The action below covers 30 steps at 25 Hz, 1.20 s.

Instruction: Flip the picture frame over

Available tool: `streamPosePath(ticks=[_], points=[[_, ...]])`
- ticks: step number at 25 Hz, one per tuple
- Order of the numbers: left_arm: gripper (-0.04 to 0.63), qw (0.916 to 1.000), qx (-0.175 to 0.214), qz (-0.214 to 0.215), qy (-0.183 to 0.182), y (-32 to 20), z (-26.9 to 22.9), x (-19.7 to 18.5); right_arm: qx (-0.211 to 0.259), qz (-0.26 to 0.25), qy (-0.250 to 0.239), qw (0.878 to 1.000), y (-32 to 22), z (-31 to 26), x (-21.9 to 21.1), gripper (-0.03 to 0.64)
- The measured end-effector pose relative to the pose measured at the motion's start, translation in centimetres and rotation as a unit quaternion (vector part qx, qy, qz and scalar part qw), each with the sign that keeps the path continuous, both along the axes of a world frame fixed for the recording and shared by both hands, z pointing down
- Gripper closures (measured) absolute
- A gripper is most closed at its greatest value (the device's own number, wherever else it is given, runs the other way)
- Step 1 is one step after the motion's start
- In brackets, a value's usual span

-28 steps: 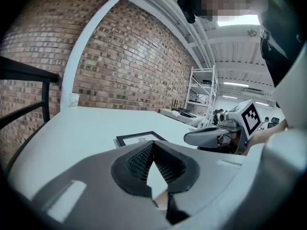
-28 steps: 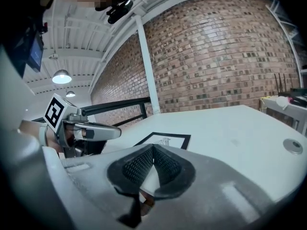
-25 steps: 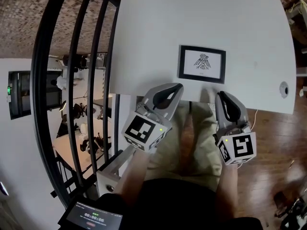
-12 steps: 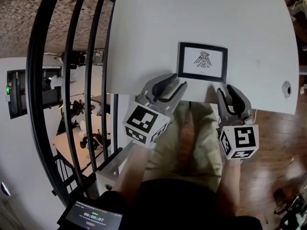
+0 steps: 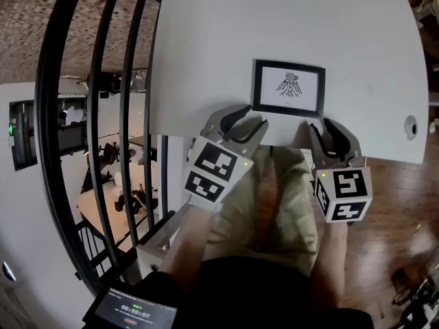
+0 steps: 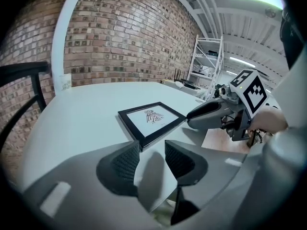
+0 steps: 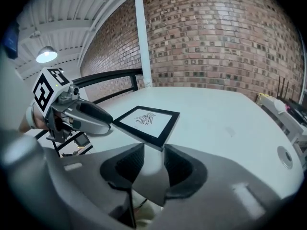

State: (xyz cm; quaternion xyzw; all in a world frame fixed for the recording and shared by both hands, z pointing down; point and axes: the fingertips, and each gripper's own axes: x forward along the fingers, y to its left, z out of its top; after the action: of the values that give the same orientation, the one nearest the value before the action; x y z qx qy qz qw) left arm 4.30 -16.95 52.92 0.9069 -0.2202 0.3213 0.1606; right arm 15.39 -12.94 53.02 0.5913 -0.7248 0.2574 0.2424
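A black picture frame (image 5: 288, 88) with a small bird drawing lies face up near the front edge of the white table (image 5: 343, 26). My left gripper (image 5: 241, 118) hovers at the table edge just before the frame's near left corner; its jaws are opening and hold nothing. My right gripper (image 5: 328, 126) sits at the near right corner, jaws also opening and empty. In the left gripper view the frame (image 6: 151, 119) lies just beyond the left gripper (image 6: 152, 151). In the right gripper view the frame (image 7: 146, 120) lies just ahead of the right gripper (image 7: 153, 153).
A round cable hole (image 5: 409, 125) sits at the table's right end. A black metal railing (image 5: 123, 115) runs along the left of the table. A brick wall (image 7: 216, 42) stands behind, with a white shelf rack (image 6: 207, 63) to one side.
Both grippers have moved forward and down to the table edge at the frame's near corners. Their jaws have gone from shut to open.
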Motion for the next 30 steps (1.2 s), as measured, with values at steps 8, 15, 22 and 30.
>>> streamPosePath(ticks=[8, 15, 22, 30], points=[[0.414, 0.9997, -0.013, 0.001, -0.023, 0.0, 0.4, -0.1, -0.027, -0.011, 0.009, 1.0, -0.1, 0.4, -0.3, 0.502], [0.413, 0.9993, -0.019, 0.001, -0.032, 0.1, 0.2, -0.1, -0.029, -0.024, 0.01, 0.999, 0.1, 0.1, -0.9, 0.476], [0.416, 0.9997, -0.017, -0.005, -0.015, 0.5, -0.2, -0.3, -0.014, -0.019, -0.011, 1.0, 0.8, -0.3, -1.1, 0.466], [0.418, 0.9999, -0.013, -0.006, -0.004, 1.4, -0.8, -0.1, 0.002, -0.011, -0.012, 1.0, 1.6, -1.0, -0.8, 0.466]])
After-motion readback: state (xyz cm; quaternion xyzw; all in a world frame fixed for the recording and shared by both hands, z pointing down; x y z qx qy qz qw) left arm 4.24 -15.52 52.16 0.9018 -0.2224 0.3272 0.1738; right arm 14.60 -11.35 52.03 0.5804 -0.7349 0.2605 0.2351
